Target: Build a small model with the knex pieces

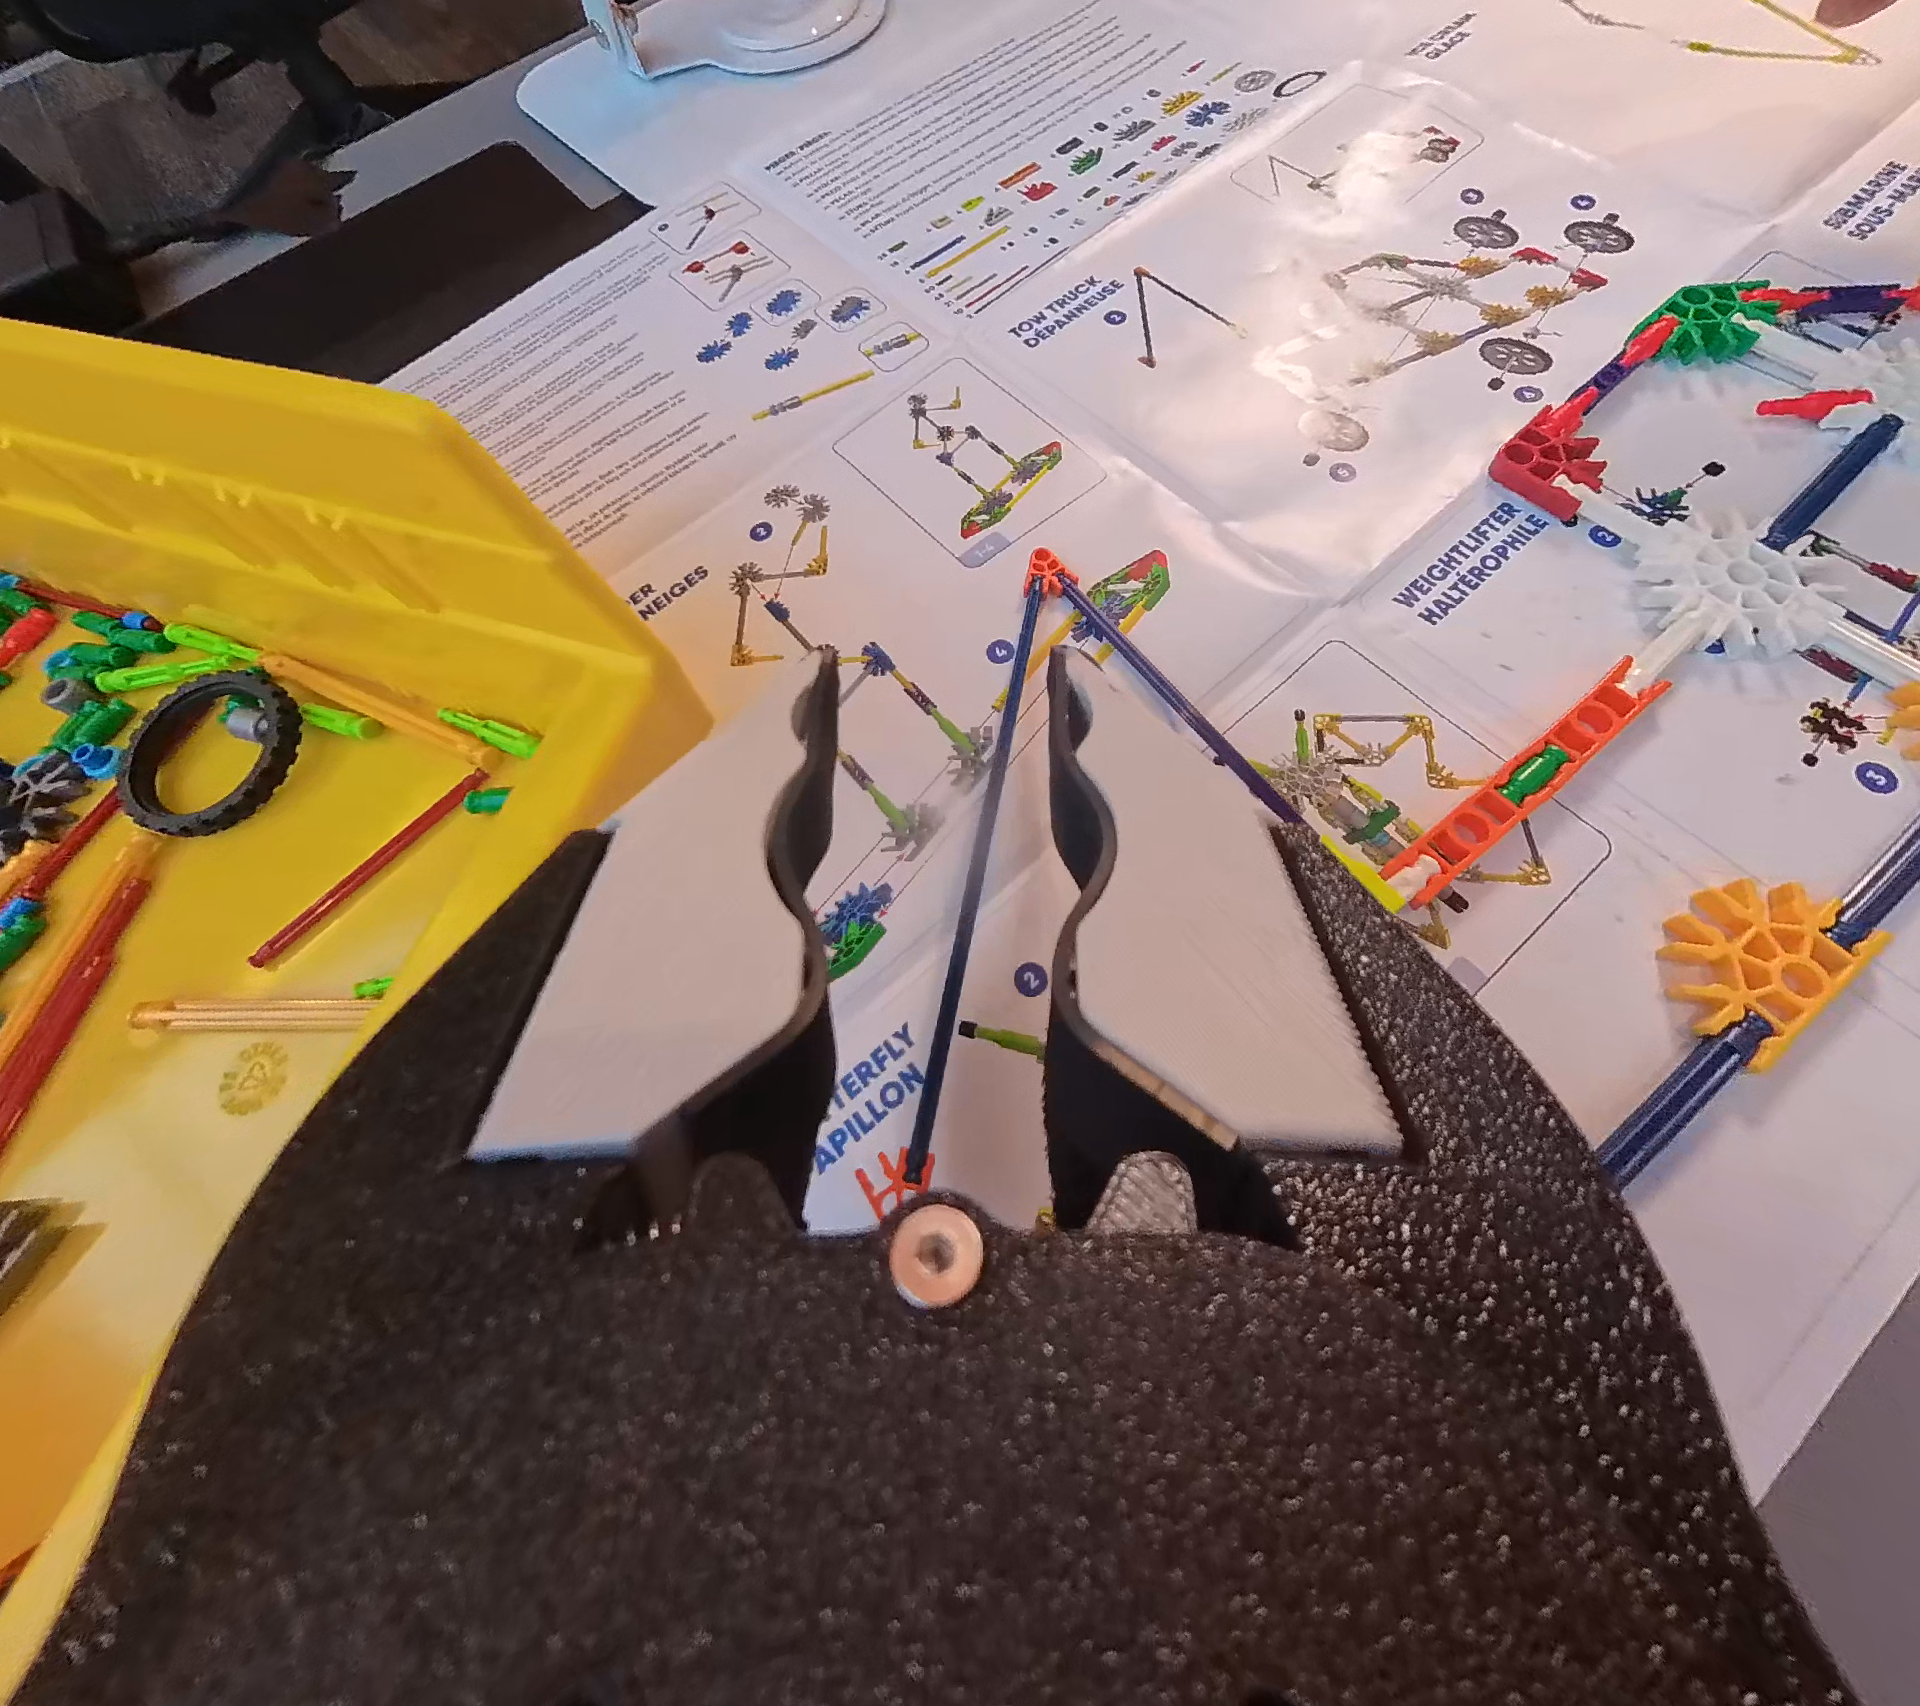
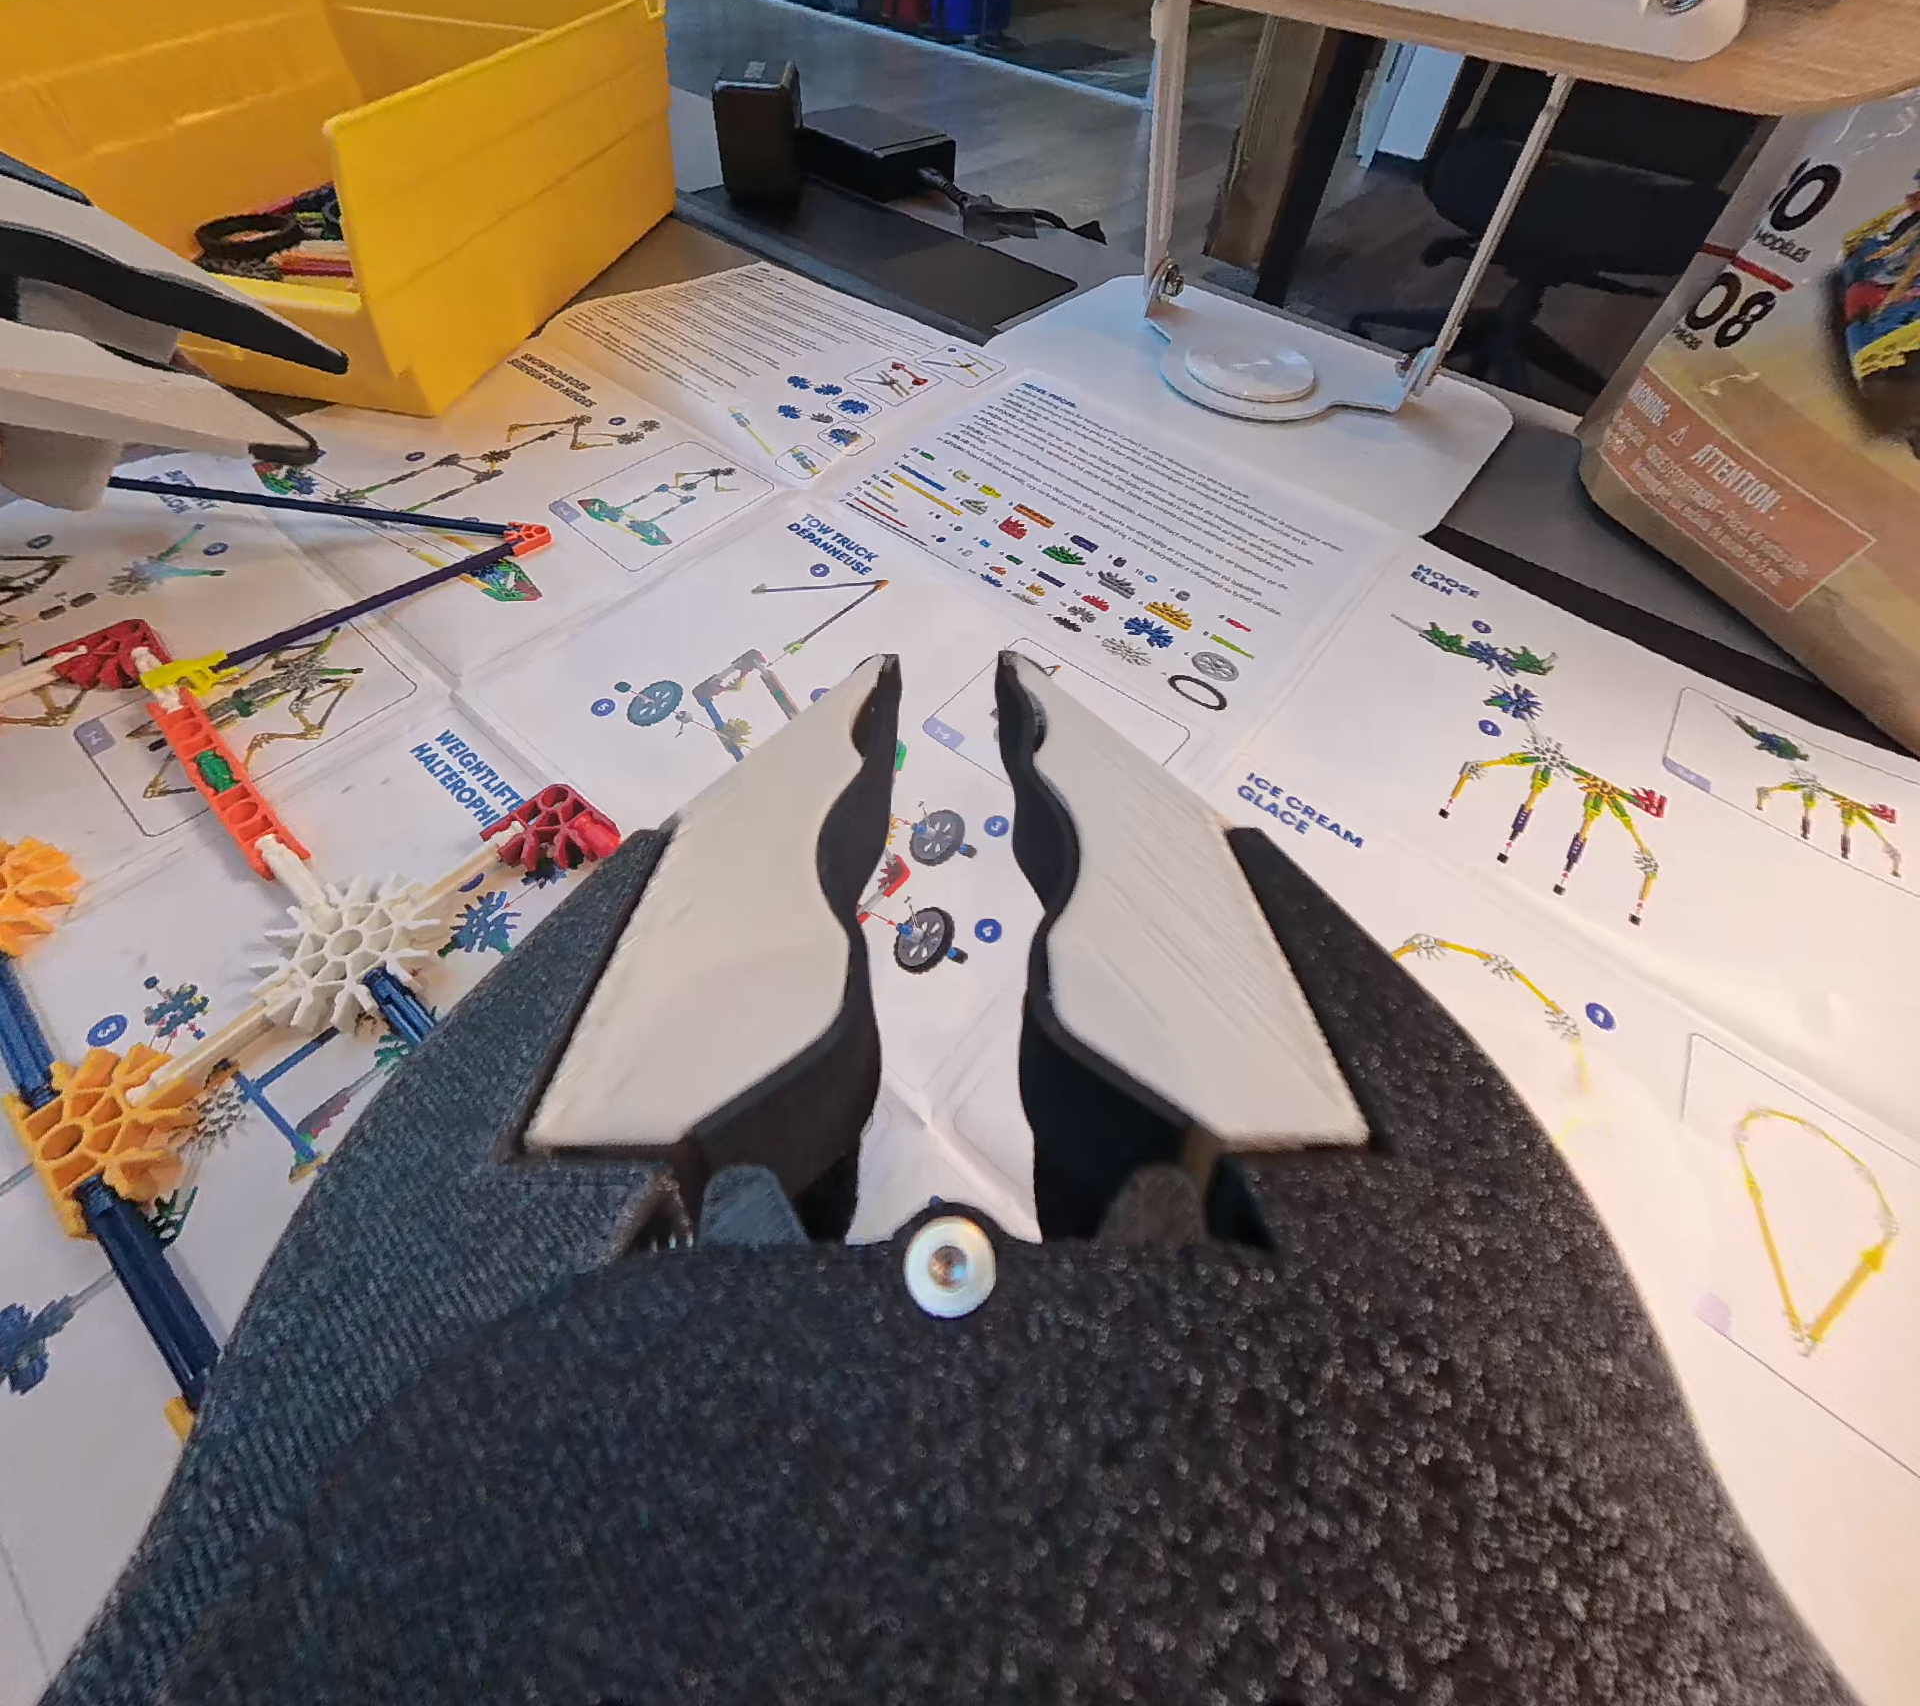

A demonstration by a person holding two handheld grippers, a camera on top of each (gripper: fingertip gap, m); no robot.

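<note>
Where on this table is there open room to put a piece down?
Free: the instruction sheet ahead and right of the right gripper, toward the white stand base. Crowded: around the rod-and-connector model, and beside the yellow bin.

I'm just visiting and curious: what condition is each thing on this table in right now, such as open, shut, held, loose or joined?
left gripper: open, straddling a thin blue rod, not clamping it.
right gripper: open, holding nothing.
thin blue rod: plugged into the orange connector.
yellow bin: open-topped, loose parts inside.
black tyre: loose in bin.
instruction sheet: unfolded, flat.
toy frame: partly assembled, lying on sheet.
</note>
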